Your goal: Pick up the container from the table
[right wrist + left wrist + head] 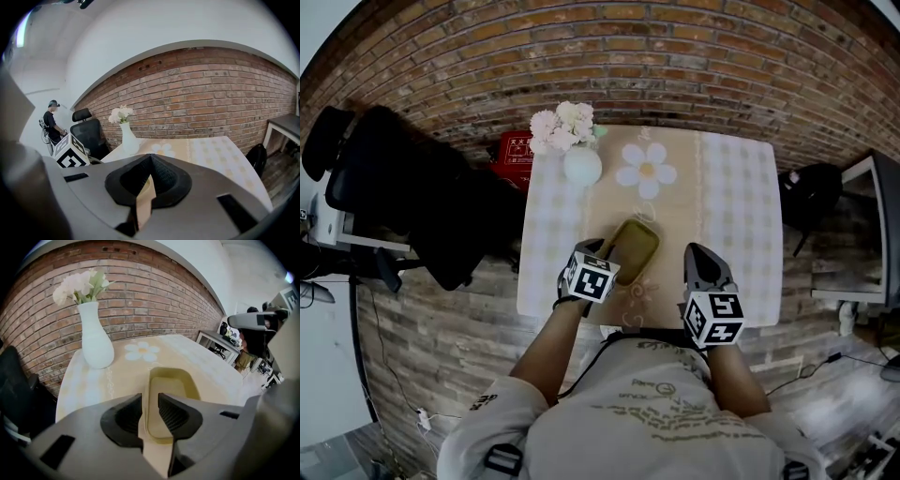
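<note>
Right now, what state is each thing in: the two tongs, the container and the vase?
left tongs, open, one jaw on each side of the container's wall, not clamped
right tongs, shut, holding nothing
container, empty, no lid, lying flat on the table
vase, upright, holding white flowers
</note>
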The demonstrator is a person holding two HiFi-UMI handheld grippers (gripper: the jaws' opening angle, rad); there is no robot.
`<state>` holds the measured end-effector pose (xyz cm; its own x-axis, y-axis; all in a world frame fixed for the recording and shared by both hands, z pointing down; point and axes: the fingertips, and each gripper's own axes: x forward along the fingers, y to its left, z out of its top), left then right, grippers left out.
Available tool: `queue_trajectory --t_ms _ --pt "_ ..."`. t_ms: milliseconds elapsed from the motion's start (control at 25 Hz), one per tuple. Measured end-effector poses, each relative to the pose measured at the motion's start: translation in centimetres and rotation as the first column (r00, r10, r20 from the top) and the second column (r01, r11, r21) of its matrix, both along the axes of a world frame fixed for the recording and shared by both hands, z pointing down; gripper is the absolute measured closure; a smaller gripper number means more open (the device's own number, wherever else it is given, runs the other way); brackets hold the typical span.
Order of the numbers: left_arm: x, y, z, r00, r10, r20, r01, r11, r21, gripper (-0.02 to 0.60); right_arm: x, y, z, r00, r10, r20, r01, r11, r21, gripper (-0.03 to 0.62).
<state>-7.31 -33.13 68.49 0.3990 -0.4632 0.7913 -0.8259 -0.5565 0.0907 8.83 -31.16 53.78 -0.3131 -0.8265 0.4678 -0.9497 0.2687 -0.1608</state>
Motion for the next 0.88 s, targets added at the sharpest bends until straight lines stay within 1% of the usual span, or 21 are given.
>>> queue_trajectory --t_ms 200,400,520,560,720,880 --pt "0.5 0.0 2.2 1.000 0.010 0.008 -0.010 0.996 -0.087 0.491 0.9 -1.1 0.6 1.000 -0.002 -0.003 0.002 1.000 -0.013 0.592" --pt "0.3 -0.2 3.7 0.998 0.009 0.055 -0.001 0.991 -0.131 0.491 1.3 -2.0 0.9 1.000 -0.003 -0.002 0.003 1.000 -0.021 0.592" --pt "0.6 0.1 4.5 0.998 0.006 0.063 0.004 0.986 -0.167 0.491 1.5 -2.3 1.0 1.000 -0.006 -0.002 0.006 1.000 -0.023 0.592" --pt "0.6 0.2 4.7 0.998 0.001 0.061 0.010 0.985 -0.175 0.492 1.5 -2.4 1.0 1.000 -0.006 -0.002 0.006 1.000 -0.024 0.592" --pt "0.2 0.3 5.1 0.998 -0.029 0.055 0.039 0.981 -0.188 0.552 1.5 -2.5 1.2 1.000 -0.007 -0.001 0.007 1.000 -0.026 0.592" --pt "-0.1 0.2 5.0 0.998 -0.054 0.041 0.061 0.981 -0.183 0.560 1.3 -2.5 1.1 1.000 -0.005 -0.001 0.005 1.000 -0.024 0.592"
